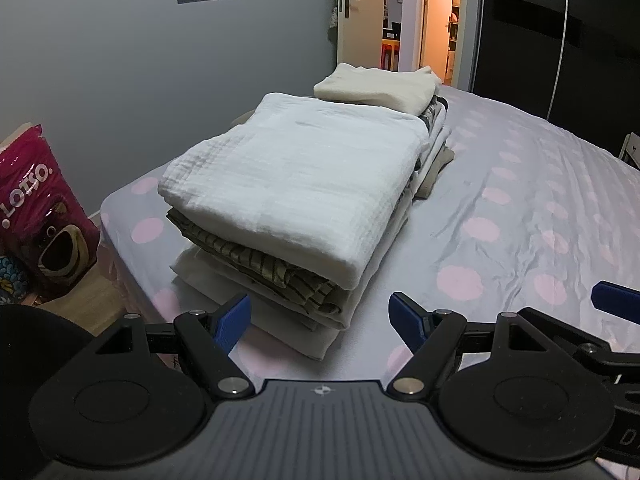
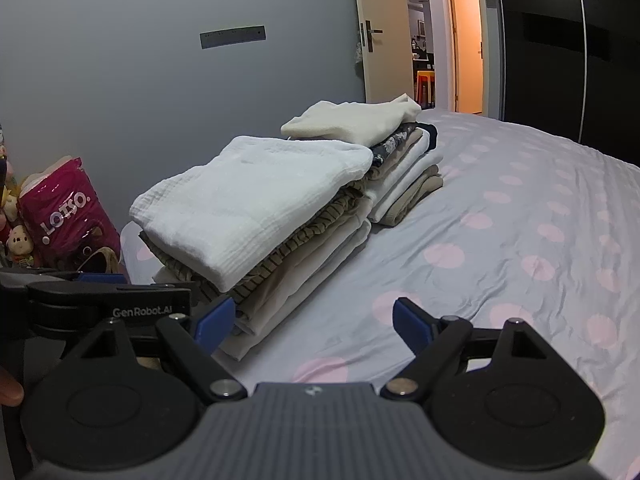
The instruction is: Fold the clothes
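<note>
A stack of folded clothes lies on the bed, topped by a white crinkled garment over a striped olive one. A second folded stack behind it is topped by a cream garment. My left gripper is open and empty, just short of the near stack. My right gripper is open and empty, at the stack's near right corner. The right gripper's blue fingertip shows at the right edge of the left wrist view. The left gripper's body shows at the left of the right wrist view.
The bed has a grey sheet with pink dots. A pink Lotso bag and plush toys stand on the floor at the left by the grey wall. An open door and a dark wardrobe lie beyond.
</note>
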Tool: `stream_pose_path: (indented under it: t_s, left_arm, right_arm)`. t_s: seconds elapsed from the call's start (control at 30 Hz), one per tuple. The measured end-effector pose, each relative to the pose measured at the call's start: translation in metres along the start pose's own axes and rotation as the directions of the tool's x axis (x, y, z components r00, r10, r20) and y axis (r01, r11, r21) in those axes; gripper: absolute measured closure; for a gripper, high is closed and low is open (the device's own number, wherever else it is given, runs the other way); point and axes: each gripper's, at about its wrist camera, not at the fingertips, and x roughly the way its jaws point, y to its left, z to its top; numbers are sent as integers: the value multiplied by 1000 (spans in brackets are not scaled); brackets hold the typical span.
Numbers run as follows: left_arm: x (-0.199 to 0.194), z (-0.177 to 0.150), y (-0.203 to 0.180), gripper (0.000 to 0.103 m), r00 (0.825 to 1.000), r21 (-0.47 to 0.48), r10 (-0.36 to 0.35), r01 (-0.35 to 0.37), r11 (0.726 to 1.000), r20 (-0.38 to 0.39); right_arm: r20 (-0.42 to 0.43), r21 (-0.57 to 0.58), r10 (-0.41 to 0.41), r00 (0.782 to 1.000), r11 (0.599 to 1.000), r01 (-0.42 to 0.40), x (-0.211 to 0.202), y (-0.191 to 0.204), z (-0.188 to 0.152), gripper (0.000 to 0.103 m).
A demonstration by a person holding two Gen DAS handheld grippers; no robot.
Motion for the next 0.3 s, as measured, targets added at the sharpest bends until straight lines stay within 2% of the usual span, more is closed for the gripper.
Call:
stream_pose_path:
  t_s: [0.3]
  left_arm:
    - [-2,0,-3,28,1000,3,-6,6,1000,8]
  right_arm:
    - [-1,-3,3,1000,1000,-3,-3,-1,-1,14]
